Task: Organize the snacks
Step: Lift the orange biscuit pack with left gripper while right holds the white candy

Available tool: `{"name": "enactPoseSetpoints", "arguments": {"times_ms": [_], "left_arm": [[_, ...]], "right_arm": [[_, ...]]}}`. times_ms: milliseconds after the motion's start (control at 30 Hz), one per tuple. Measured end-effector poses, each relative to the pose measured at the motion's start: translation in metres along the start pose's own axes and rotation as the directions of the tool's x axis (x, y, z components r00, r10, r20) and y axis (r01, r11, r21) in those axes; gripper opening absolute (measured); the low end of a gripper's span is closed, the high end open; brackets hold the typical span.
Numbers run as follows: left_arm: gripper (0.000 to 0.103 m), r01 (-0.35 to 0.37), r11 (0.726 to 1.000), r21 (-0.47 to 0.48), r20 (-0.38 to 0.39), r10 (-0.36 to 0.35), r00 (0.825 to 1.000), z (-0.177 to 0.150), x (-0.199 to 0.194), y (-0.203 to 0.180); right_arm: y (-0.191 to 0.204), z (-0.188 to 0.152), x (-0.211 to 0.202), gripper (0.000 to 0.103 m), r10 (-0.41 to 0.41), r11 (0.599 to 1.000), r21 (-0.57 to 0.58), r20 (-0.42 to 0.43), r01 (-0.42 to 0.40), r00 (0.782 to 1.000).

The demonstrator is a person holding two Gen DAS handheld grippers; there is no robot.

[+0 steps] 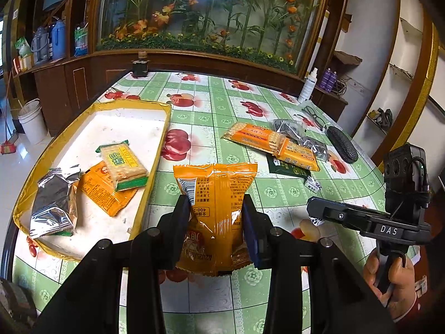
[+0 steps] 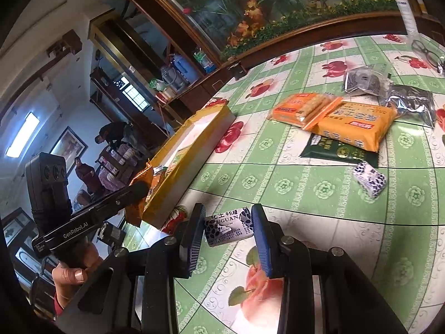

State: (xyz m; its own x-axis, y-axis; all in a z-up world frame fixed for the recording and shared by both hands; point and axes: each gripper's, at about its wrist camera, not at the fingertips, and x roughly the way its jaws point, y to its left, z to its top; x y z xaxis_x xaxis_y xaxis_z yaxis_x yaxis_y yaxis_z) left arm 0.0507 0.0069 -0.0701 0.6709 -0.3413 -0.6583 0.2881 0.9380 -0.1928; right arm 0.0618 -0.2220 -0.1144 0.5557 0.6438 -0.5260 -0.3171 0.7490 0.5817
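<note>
My left gripper [image 1: 215, 203] is shut on an orange snack packet [image 1: 215, 208] and holds it above the table, right of the yellow-rimmed tray [image 1: 160, 139]. The tray holds a green-edged cracker pack [image 1: 123, 164], an orange packet [image 1: 104, 190] and a silver foil pack [image 1: 54, 204]. My right gripper [image 2: 226, 222] has a small white-and-purple candy [image 2: 228, 226] between its fingers, with gaps at both sides, low over the table. Two orange cracker packs [image 2: 353, 128] [image 2: 301, 107], a dark green packet [image 2: 338, 151], silver bags [image 2: 411, 103] and a second small candy [image 2: 370, 181] lie on the table.
The table has a green checked cloth with fruit prints [image 1: 222, 105]. Glasses [image 1: 314, 114], a dark case [image 1: 342, 144] and a white spray bottle [image 1: 307, 86] are at the far right; a dark jar [image 1: 140, 65] stands at the far edge. A wooden cabinet stands behind.
</note>
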Motion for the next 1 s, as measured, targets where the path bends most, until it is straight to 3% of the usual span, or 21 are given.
{"name": "enactPoseSetpoints", "arguments": {"times_ms": [1000], "left_arm": [[0.035,0.020,1.000,-0.005,-0.015,-0.021,1.000,-0.006,-0.003,-0.001]], "right_arm": [[0.009,-0.004,0.014,0.035,0.015,1.000,-0.011,-0.022,-0.015,1.000]]}}
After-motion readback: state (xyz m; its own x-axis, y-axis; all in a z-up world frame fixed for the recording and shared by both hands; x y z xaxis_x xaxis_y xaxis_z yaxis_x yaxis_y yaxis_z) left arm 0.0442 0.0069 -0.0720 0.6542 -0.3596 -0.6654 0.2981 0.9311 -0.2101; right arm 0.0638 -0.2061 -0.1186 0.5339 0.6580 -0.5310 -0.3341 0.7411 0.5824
